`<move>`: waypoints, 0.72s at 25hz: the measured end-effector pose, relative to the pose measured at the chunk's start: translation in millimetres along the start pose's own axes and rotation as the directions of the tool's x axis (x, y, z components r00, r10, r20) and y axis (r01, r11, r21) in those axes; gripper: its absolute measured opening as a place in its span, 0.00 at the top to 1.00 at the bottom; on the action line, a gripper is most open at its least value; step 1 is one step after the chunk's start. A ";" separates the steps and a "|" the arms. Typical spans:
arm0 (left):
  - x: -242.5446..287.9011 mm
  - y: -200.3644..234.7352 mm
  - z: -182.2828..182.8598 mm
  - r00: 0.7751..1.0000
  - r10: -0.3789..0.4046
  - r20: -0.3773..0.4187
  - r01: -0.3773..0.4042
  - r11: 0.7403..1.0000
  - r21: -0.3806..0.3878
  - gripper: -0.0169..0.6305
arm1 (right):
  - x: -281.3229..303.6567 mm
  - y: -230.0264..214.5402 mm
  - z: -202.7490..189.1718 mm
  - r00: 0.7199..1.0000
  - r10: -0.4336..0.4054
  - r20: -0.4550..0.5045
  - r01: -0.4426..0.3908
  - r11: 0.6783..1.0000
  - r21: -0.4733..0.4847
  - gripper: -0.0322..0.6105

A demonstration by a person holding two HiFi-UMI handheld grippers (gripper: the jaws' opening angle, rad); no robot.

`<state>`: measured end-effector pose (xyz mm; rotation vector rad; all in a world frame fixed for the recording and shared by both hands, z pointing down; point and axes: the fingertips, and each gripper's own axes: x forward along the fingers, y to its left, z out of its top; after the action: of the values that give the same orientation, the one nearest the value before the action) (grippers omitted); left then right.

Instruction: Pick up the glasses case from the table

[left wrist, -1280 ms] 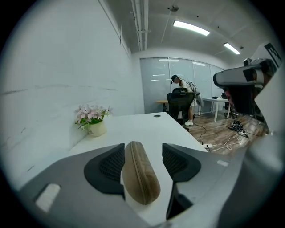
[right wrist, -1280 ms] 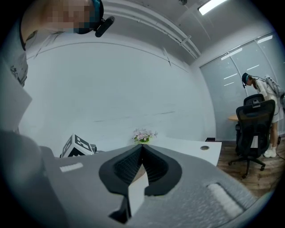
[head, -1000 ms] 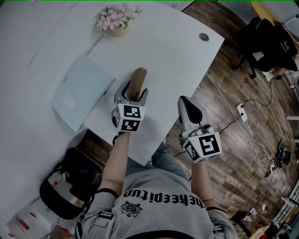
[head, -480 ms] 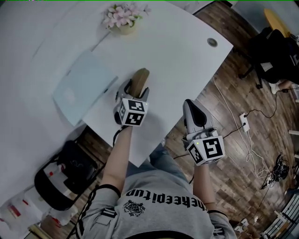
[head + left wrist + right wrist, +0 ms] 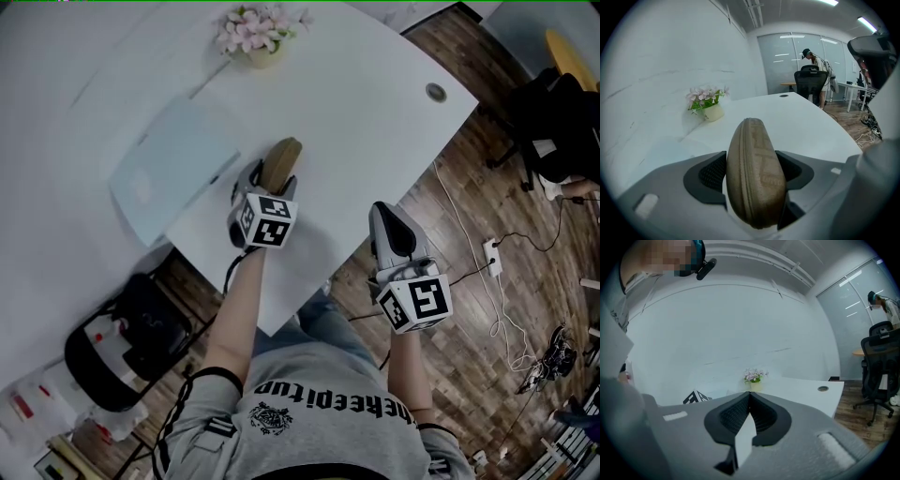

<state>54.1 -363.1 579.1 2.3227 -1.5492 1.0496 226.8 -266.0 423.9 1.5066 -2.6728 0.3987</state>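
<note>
The tan, zippered glasses case (image 5: 282, 157) lies on the white table (image 5: 356, 112). My left gripper (image 5: 270, 180) reaches over its near end. In the left gripper view the case (image 5: 754, 173) fills the gap between the two dark pads (image 5: 708, 174). The jaws stand wide around it, and I see no squeeze on its sides. My right gripper (image 5: 390, 223) hangs past the table's front edge, over the wooden floor. Its jaws are shut, tips together with nothing between them (image 5: 750, 394).
A pot of pink flowers (image 5: 255, 37) stands at the back of the table. A pale blue folder (image 5: 173, 169) lies left of the case. A cable grommet (image 5: 435, 92) sits at the right. Black chairs (image 5: 131, 333) (image 5: 562, 122) and floor cables (image 5: 506, 281) surround the table.
My left gripper has sunk lower around the case. The right gripper has drifted only slightly. The case has stayed in place on the table.
</note>
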 end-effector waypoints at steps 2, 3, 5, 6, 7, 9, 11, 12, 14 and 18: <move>2.4 2.2 -4.0 1.000 0.006 -0.014 -0.006 1.000 0.003 0.48 | 0.6 -1.7 0.7 1.000 0.003 0.000 -0.003 1.000 0.003 0.95; 3.2 3.6 -5.1 1.000 0.008 -0.017 -0.008 1.000 -0.001 0.49 | 1.3 -2.4 1.0 1.000 0.003 0.001 -0.003 1.000 0.006 0.95; 4.1 6.2 -6.3 1.000 0.007 -0.017 -0.008 1.000 -0.017 0.50 | 2.7 -3.0 0.7 1.000 0.005 0.002 -0.005 1.000 0.010 0.95; 4.1 7.2 -6.7 1.000 0.007 -0.016 -0.007 1.000 -0.024 0.49 | 3.2 -2.7 0.4 1.000 0.006 0.002 -0.006 1.000 0.010 0.95; 3.7 7.7 -6.9 1.000 0.007 -0.014 -0.007 1.000 -0.027 0.48 | 3.6 -2.1 0.0 1.000 0.007 0.002 -0.007 1.000 0.010 0.95; 1.4 8.0 -6.9 1.000 0.003 -0.011 -0.003 0.999 -0.033 0.49 | 4.3 -0.3 -0.2 1.000 0.009 0.005 -0.009 1.000 0.012 0.95; -3.4 7.3 -6.4 1.000 -0.006 -0.006 0.006 0.999 -0.048 0.49 | 5.3 2.3 1.0 1.000 0.014 0.006 -0.014 1.000 0.010 0.95; -6.7 6.6 -5.4 1.000 -0.011 0.003 0.011 0.998 -0.060 0.49 | 5.6 3.8 1.3 1.000 0.017 0.006 -0.017 1.000 0.009 0.95; -14.7 6.1 -1.5 0.999 -0.020 0.031 0.023 0.996 -0.090 0.49 | 6.4 7.1 1.7 1.000 0.024 0.009 -0.024 1.000 0.006 0.95; -36.5 10.3 5.9 0.996 -0.042 0.084 0.058 0.980 -0.191 0.49 | 8.6 16.5 4.9 0.999 0.033 0.019 -0.033 0.999 0.001 0.95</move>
<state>40.0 -343.3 549.4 2.2822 -1.5363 0.7660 208.7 -266.3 417.2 1.4762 -2.7155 0.3897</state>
